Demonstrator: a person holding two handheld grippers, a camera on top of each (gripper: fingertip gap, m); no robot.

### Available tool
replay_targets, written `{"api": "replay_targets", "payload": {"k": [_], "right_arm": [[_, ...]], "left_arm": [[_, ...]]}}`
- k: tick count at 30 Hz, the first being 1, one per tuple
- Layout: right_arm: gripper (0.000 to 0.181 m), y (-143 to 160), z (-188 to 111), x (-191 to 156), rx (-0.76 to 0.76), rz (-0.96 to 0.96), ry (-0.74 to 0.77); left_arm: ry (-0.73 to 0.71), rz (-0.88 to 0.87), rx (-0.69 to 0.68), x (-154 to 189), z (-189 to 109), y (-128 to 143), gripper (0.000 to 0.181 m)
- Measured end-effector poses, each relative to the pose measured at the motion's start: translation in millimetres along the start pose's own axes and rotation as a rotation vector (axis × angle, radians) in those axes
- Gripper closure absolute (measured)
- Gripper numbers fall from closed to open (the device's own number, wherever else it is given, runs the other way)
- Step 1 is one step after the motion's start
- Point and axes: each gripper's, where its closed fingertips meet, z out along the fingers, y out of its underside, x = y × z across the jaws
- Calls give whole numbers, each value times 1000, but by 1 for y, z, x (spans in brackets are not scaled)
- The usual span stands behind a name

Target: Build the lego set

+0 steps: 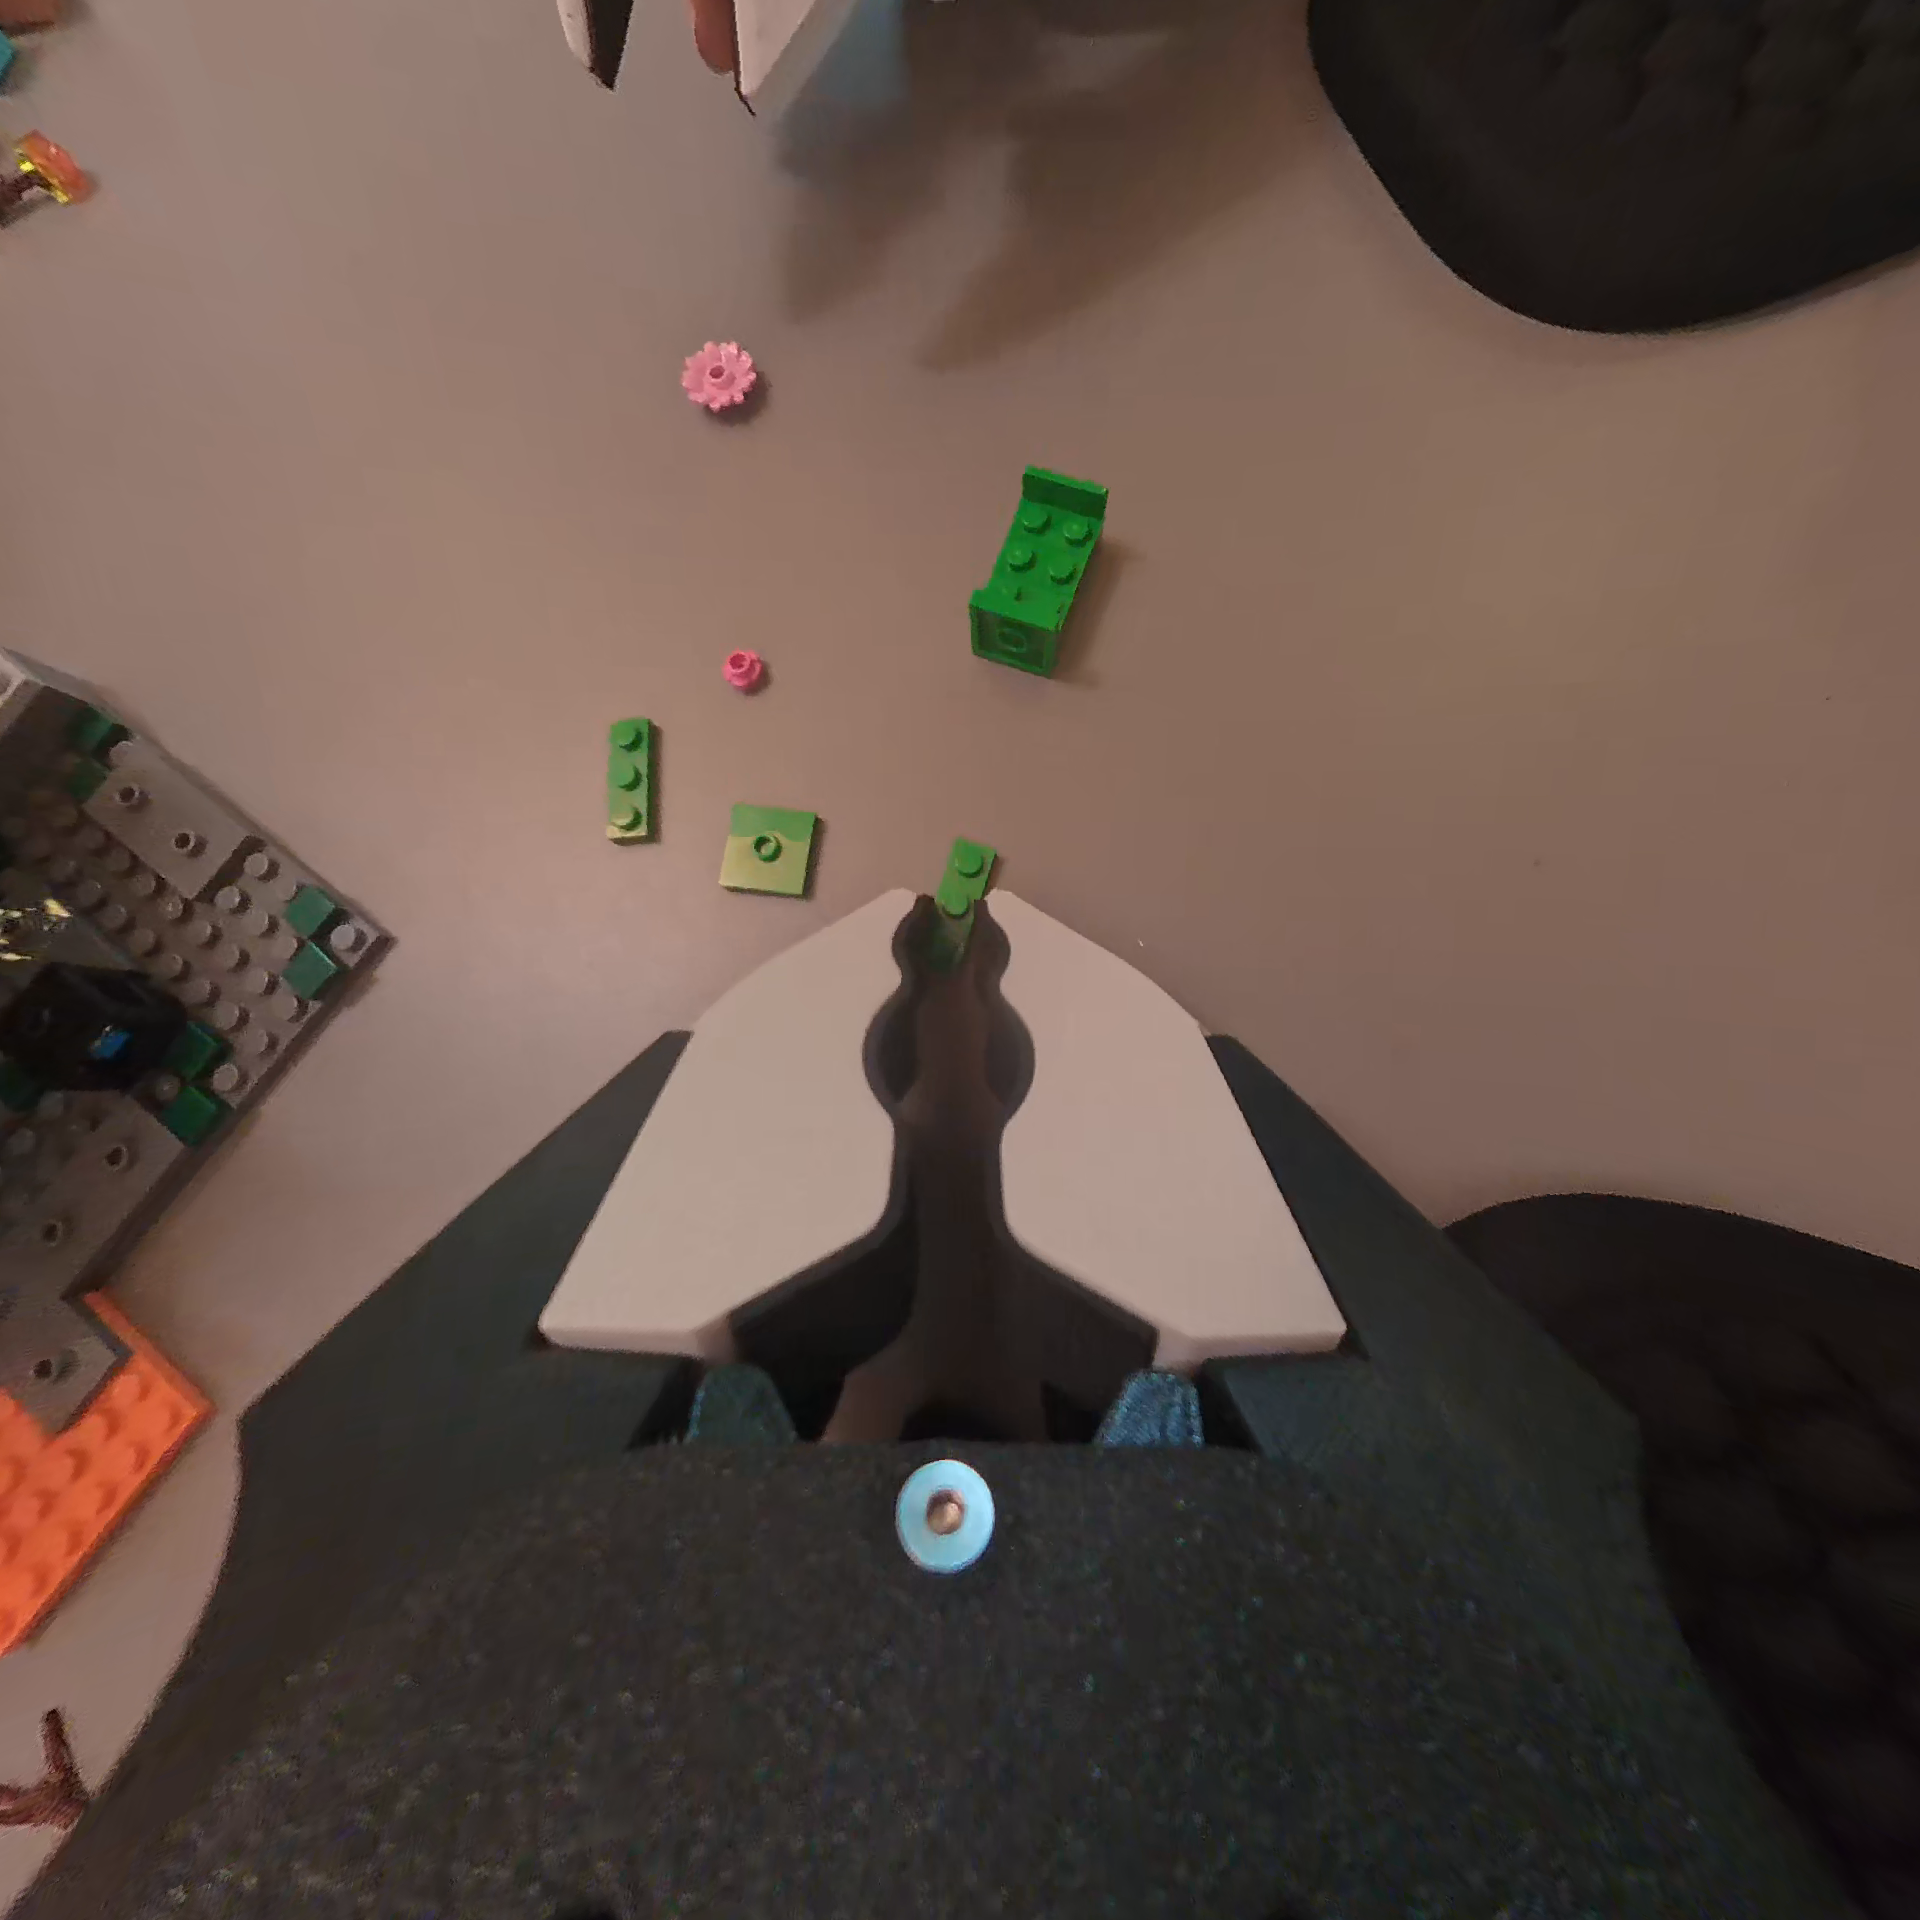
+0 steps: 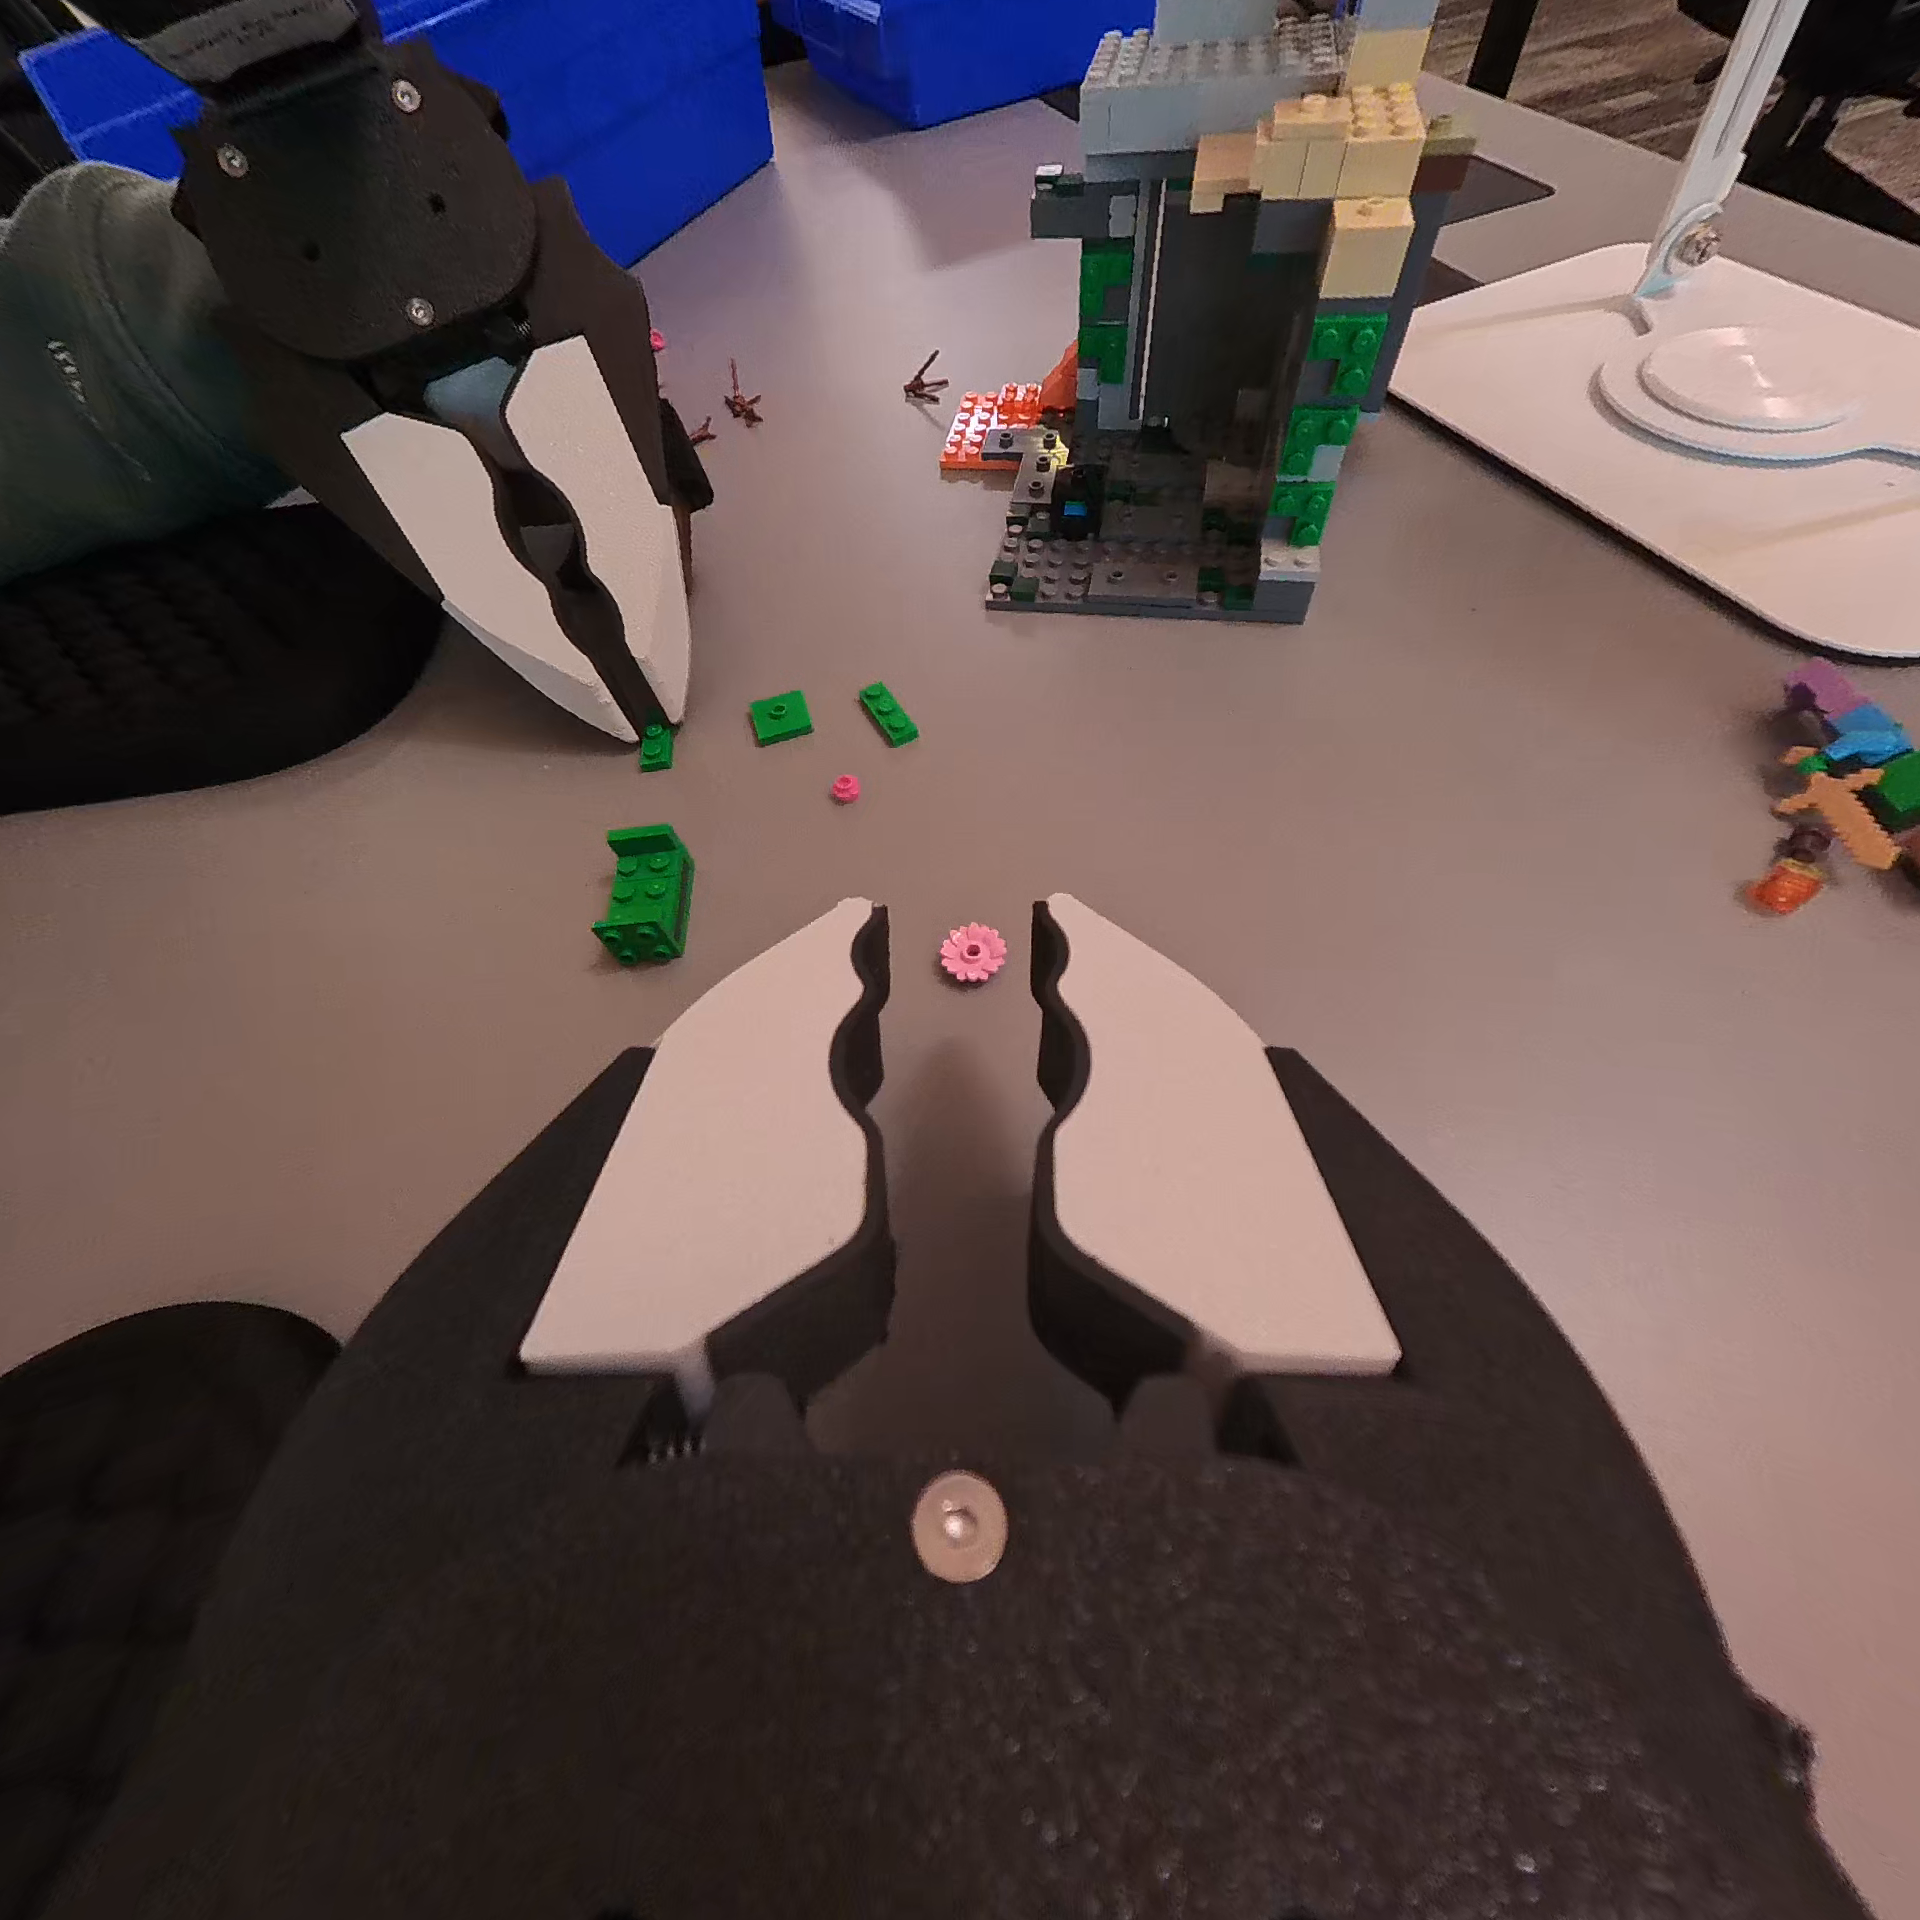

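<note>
My left gripper (image 1: 954, 902) is shut on a small green plate (image 1: 963, 896) at table level; it also shows in the right wrist view (image 2: 655, 727) with the small green plate (image 2: 657, 744) at its tips. My right gripper (image 2: 959, 914) is open, its fingertips either side of a pink flower piece (image 2: 972, 952) on the table. The flower piece (image 1: 719, 375) also shows in the left wrist view. A green brick assembly (image 2: 644, 898), a square green plate (image 2: 780, 716), a long green plate (image 2: 888, 713) and a pink round stud (image 2: 846, 789) lie between the grippers. The partly built model (image 2: 1216, 343) stands behind.
Blue bins (image 2: 644, 94) stand at the back. A white stand base (image 2: 1683, 416) lies at the right. A pile of coloured pieces (image 2: 1849, 779) lies at the right edge. Dark cushions (image 2: 177, 644) lie at the left. Small dark red plant pieces (image 2: 743, 400) lie near the model. My hands' fingertips stand some 15 cm from each other. To reach the pink flower piece (image 2: 972, 952) in a straight line is about 4 cm for my right fingers, about 12 cm for my left. Look for it in the left wrist view (image 1: 715, 362) too. My left gripper's tips are some 6 cm from the pink round stud (image 2: 846, 789). It turns up in the left wrist view (image 1: 742, 669) as well.
</note>
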Motion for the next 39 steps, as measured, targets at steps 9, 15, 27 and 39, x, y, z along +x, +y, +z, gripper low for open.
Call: {"api": "replay_targets", "payload": {"k": [9, 15, 27, 39], "right_arm": [[158, -7, -12, 19, 41, 31, 86], [158, -12, -21, 28, 78, 56, 111], [159, -33, -40, 36, 207, 75, 151], [168, -56, -60, 49, 402, 9, 325]], "left_arm": [[-165, -104, 5, -31, -18, 11, 178], [-196, -131, 48, -40, -23, 12, 175], [-336, -169, 227, -64, -63, -7, 163], [-688, -286, 542, -105, -118, -24, 181]]}}
